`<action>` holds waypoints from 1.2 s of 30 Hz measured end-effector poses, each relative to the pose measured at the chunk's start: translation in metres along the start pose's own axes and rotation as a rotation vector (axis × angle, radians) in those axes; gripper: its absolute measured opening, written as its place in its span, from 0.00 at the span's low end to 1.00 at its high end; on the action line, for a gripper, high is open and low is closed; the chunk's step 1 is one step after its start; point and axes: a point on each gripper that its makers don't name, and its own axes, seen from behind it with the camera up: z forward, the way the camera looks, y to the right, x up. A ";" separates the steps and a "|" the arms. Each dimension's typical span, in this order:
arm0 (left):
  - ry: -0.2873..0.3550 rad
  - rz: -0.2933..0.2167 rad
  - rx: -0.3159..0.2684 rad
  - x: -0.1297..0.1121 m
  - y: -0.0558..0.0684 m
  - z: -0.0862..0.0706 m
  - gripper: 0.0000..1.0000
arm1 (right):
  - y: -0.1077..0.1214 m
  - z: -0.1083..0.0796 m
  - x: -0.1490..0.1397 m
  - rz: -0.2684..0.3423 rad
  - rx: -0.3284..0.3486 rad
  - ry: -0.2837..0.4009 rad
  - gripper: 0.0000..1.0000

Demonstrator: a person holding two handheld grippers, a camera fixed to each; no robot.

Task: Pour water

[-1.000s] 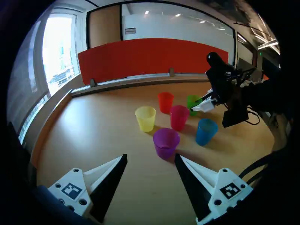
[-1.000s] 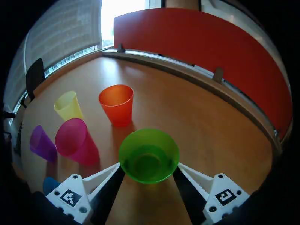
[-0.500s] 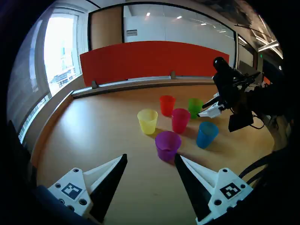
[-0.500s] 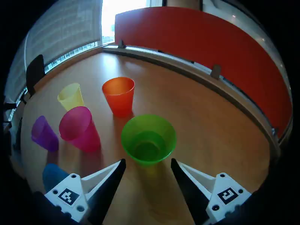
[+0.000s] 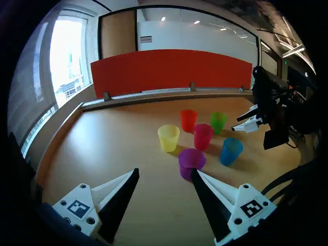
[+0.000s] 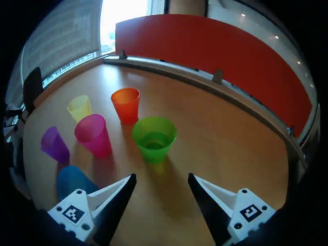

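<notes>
Several plastic cups stand grouped on a wooden table [image 5: 102, 139]. In the right gripper view the green cup [image 6: 154, 138] stands upright just ahead of my open right gripper [image 6: 160, 183], with clear liquid at its bottom; the orange cup [image 6: 125, 105], yellow cup [image 6: 80, 108], pink cup [image 6: 93, 134], purple cup [image 6: 54, 144] and blue cup [image 6: 71, 181] stand to its left. In the left gripper view my open left gripper [image 5: 164, 177] hangs over the table's near part, with the purple cup [image 5: 191, 162] just beyond its right finger. The right gripper [image 5: 247, 124] is seen there beside the green cup [image 5: 218, 121].
A red partition [image 5: 172, 71] runs along the table's far edge, with a window [image 5: 67, 61] at the left. A dark chair [image 6: 30, 86] stands beyond the table's left edge in the right gripper view. Black equipment and cables [image 5: 283, 123] sit at the table's right side.
My right gripper has drawn back from the green cup, which now stands free on the table. The left gripper has also pulled back, so the cups look farther off.
</notes>
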 end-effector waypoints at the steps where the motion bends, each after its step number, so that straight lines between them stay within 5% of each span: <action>1: 0.002 0.000 0.002 0.001 -0.002 0.000 0.93 | 0.001 -0.006 -0.001 0.009 -0.006 0.004 0.98; 21: 0.065 -0.042 0.049 0.029 -0.061 0.013 0.93 | 0.017 -0.125 -0.006 0.243 -0.210 0.163 0.98; 36: 0.123 -0.057 0.059 0.060 -0.093 0.028 0.93 | 0.024 -0.182 -0.002 0.333 -0.380 0.304 0.98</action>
